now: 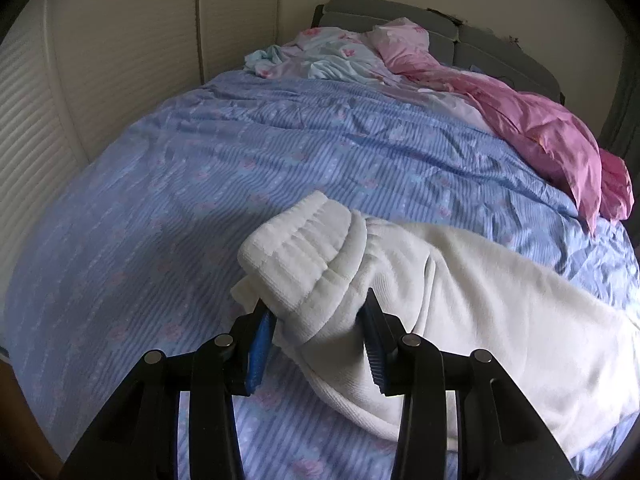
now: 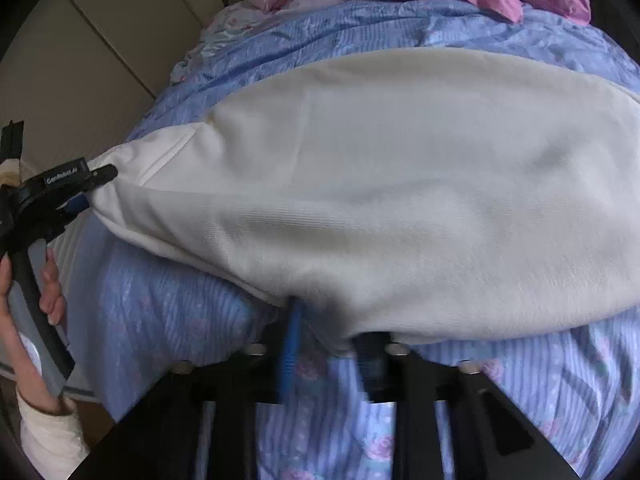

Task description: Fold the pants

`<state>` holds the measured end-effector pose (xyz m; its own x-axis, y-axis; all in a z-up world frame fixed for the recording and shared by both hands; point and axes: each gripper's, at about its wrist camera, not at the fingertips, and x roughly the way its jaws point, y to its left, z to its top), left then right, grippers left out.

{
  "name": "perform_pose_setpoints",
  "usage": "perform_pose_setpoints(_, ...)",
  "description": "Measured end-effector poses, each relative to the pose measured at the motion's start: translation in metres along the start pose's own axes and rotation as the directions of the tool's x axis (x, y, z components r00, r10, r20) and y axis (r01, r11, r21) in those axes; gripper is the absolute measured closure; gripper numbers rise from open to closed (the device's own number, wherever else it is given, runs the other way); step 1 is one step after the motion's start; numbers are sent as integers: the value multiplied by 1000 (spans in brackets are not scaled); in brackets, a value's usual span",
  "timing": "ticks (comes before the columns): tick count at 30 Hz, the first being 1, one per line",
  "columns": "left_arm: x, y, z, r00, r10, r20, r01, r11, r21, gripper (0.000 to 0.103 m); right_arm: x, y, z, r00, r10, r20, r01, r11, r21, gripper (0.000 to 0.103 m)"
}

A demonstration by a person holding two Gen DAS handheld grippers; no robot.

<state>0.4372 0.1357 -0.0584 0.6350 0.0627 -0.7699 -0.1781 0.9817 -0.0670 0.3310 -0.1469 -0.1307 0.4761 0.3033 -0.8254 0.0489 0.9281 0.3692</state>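
Note:
White fleece pants (image 1: 480, 300) lie across a blue bedcover (image 1: 240, 160). In the left wrist view my left gripper (image 1: 316, 308) is shut on a bunched, ribbed end of the pants, held a little above the cover. The right wrist view shows the pants (image 2: 400, 180) spread wide, with the left gripper (image 2: 90, 188) clamped on their far left end. My right gripper (image 2: 330, 320) sits at the pants' near edge. Its fingers are blurred, and the fabric puckers down between them as if pinched.
Crumpled pink bedding (image 1: 540, 128) and a pale floral sheet (image 1: 320, 52) lie near the grey headboard (image 1: 400, 12). Cream louvred doors (image 1: 100, 60) run along the left of the bed. A hand (image 2: 48, 292) with a white sleeve holds the left gripper's handle.

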Motion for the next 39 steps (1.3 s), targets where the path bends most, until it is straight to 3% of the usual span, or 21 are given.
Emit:
perform_pose_setpoints(1, -3, 2, -3, 1000, -3, 4, 3, 1000, 5, 62, -2, 0, -2, 1000, -2, 1, 2, 1000, -4, 93)
perform_pose_setpoints(7, -10, 20, -22, 1000, -23, 15, 23, 1000, 0, 62, -39, 17, -13, 999, -9, 33, 11, 998, -55, 94)
perform_pose_setpoints(12, 11, 31, -40, 999, -8, -36, 9, 1000, 8, 62, -6, 12, -30, 993, -57, -101, 53, 998, -39, 97)
perform_pose_setpoints(16, 23, 38, -43, 996, -32, -77, 34, 999, 25, 59, 20, 12, -41, 981, 19, -194, -19, 1000, 4, 101)
perform_pose_setpoints(18, 25, 42, -43, 996, -38, -82, 40, 999, 22, 54, 19, 20, -43, 986, -25, -167, 21, 999, -27, 101)
perform_pose_setpoints(20, 25, 44, -43, 997, -10, -74, 13, 999, 30, 35, 16, 27, -43, 987, -44, -158, 37, 998, -44, 100)
perform_pose_setpoints(23, 22, 47, -45, 995, 95, -23, -93, 993, 75, 7, 4, 42, -40, 989, -79, -127, 68, 994, -88, 99)
perform_pose_setpoints(26, 4, 52, -44, 996, 87, 14, -87, 993, 83, 7, -9, 53, -35, 989, -137, -55, 128, 983, -135, 83)
perform_pose_setpoints(28, -23, 53, -44, 991, 104, 78, -110, 990, 82, 8, -21, 51, -33, 990, -141, -4, 139, 980, -142, 63)
perform_pose_setpoints(31, -70, 48, -47, 977, 118, 177, -140, 984, 115, 5, -39, 43, -36, 993, -114, 31, 117, 987, -110, 56)
perform_pose_setpoints(35, -128, 31, -57, 970, 42, 238, -84, 981, 173, 4, -70, 30, -39, 991, -76, 110, 85, 993, -81, 45)
perform_pose_setpoints(39, -178, 7, -71, 962, -69, 263, 10, 975, 221, 4, -124, 6, -36, 974, -43, 224, 54, 998, -45, 36)
